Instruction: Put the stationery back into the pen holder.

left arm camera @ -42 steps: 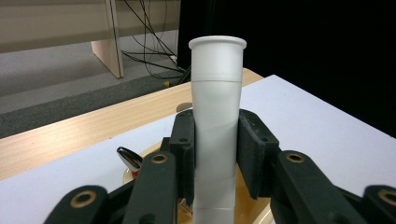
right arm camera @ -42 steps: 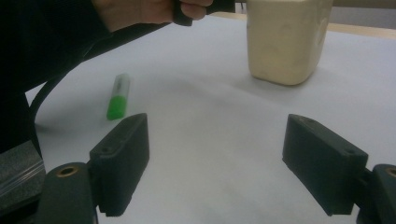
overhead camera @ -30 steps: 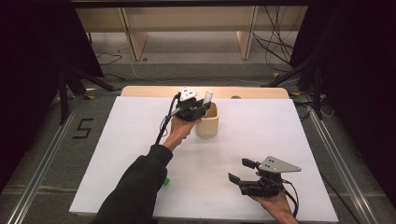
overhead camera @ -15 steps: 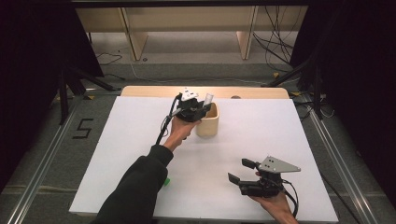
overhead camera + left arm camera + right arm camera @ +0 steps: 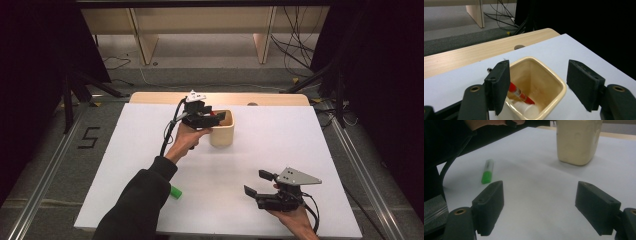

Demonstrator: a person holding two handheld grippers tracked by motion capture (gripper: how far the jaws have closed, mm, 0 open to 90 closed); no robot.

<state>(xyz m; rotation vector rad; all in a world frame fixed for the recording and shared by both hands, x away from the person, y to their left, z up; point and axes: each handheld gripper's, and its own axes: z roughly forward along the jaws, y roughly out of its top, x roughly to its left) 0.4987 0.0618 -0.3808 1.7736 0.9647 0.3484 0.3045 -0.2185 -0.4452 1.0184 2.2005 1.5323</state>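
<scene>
1. The left tool [image 5: 212,119] hangs over the cream cup [image 5: 223,131] near the far middle of the table [image 5: 300,145]. Its jaws have just been opening and stand spread with nothing between them.
2. A red pen [image 5: 520,94] lies slanted inside the cup, next to something white [image 5: 525,109] at the bottom that I cannot identify. Judging by this, the red pen has been dropped in and that part is done.
3. A green marker [image 5: 487,171] lies flat on the table, well apart from the cup, close to the person's left sleeve [image 5: 137,200] at the near edge. It looks like the piece left to put away.
4. The right tool [image 5: 260,185] sits low over the table at the near right, jaws spread and empty, pointing roughly toward the marker and cup. It seems ready to go for the marker, though that is a guess.
5. The table is covered with a plain white sheet; a strip of pale wood [image 5: 165,97] shows along its far edge.
6. Beyond it is grey floor with loose cables [image 5: 295,50], pale wooden furniture legs, and dark curtains on both sides. A "5" [image 5: 89,137] is marked on the floor at the left, beside metal rails.
</scene>
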